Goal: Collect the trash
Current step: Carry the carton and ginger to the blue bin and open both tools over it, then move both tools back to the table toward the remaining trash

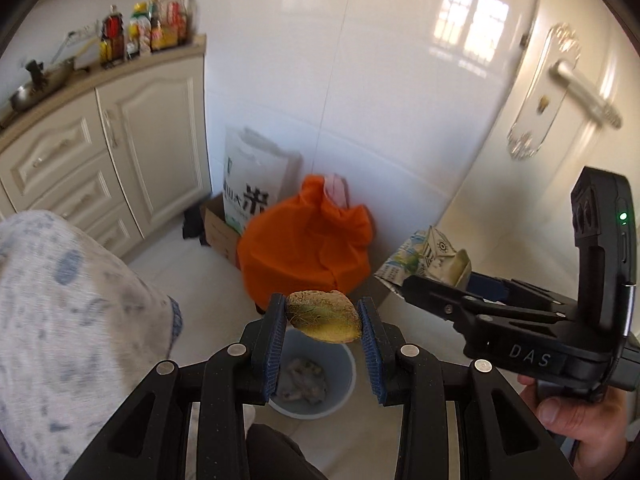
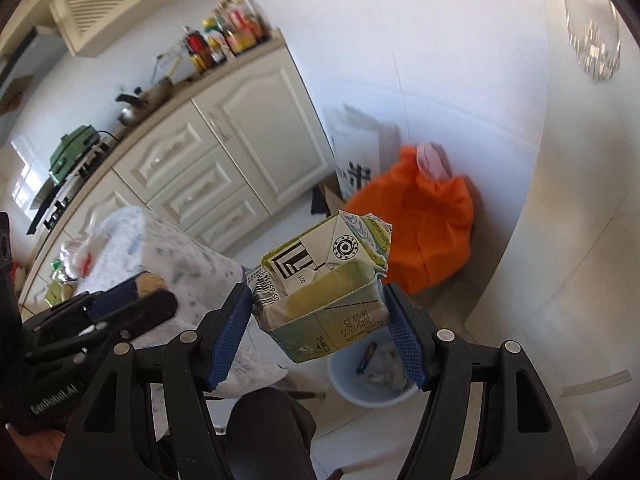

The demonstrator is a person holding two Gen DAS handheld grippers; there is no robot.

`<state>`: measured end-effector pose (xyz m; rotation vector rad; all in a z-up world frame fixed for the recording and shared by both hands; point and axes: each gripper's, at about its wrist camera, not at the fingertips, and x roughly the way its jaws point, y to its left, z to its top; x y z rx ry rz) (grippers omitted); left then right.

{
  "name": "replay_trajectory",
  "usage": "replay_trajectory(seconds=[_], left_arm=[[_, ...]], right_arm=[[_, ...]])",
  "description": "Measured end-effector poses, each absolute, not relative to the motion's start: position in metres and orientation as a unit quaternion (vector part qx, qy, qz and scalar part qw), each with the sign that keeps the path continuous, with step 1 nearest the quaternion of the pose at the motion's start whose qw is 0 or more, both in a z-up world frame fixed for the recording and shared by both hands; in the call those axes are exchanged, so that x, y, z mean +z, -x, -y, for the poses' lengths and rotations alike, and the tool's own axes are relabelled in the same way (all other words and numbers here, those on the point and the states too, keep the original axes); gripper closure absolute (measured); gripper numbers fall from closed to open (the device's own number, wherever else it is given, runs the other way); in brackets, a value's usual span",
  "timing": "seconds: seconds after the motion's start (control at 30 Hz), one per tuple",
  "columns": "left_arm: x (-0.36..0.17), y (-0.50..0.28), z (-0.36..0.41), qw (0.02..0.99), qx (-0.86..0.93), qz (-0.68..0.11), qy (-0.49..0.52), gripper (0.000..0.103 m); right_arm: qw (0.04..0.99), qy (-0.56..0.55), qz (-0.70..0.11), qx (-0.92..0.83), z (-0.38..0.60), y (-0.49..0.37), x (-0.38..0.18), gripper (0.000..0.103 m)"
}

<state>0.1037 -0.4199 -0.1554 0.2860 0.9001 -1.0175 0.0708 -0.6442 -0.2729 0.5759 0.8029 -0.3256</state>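
Left tongs (image 1: 324,316) gripping peel (image 1: 324,316), right tongs (image 2: 320,312) clamping carton (image 2: 324,280) (crumpled)

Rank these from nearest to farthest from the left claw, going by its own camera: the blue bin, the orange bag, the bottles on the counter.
1. Blue bin: on the floor just below the left claw, which grips a yellowish scrap.
2. Orange bag: on the floor beyond, against the white wall.
3. Bottles: far off at upper left, on the counter's end.
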Motion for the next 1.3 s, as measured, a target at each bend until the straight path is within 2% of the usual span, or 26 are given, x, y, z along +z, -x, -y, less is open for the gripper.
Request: replay_trajectory(seconds=[0.1,0.13,0.2,0.23,0.27,0.3,0.37,0.47,0.77,1.3], left_arm=[[-0.183,-0.128,0.453,0.756,-0.463,-0.44,-0.143,0.069],[-0.191,-0.133,0.464,0.751,-0.458,-0.451,-0.15,0.065],[-0.202,-0.147,0.481,0.747,-0.447,-0.465,-0.159,0.056],[-0.205,-0.148,0.486,0.747,-0.44,-0.469,-0.164,0.047],[-0.207,-0.152,0.491,0.749,-0.434,-0.472,-0.167,0.038],[-0.207,-0.153,0.496,0.751,-0.431,-0.471,-0.168,0.034],[-0.202,-0.152,0.497,0.76,-0.424,-0.461,-0.171,0.019],[-0.199,-0.151,0.5,0.774,-0.412,-0.447,-0.176,0.006],[-0.174,-0.129,0.47,0.804,-0.391,-0.417,-0.166,0.002],[-0.086,-0.086,0.287,0.873,-0.347,-0.331,-0.084,0.001]], right_arm=[[0.857,-0.285,-0.401,-0.155,0.653,-0.08,-0.296,0.034],[0.854,-0.288,-0.404,-0.158,0.656,-0.082,-0.301,0.034],[0.841,-0.297,-0.419,-0.168,0.663,-0.086,-0.317,0.024],[0.836,-0.303,-0.423,-0.174,0.668,-0.086,-0.324,0.021],[0.831,-0.309,-0.427,-0.179,0.671,-0.085,-0.33,0.013],[0.826,-0.315,-0.431,-0.182,0.674,-0.084,-0.335,0.011],[0.822,-0.322,-0.432,-0.186,0.675,-0.08,-0.339,0.01],[0.82,-0.326,-0.43,-0.191,0.673,-0.075,-0.337,0.002],[0.826,-0.317,-0.42,-0.202,0.658,-0.075,-0.311,0.0],[0.894,-0.232,-0.348,-0.161,0.568,-0.1,-0.188,0.0]])
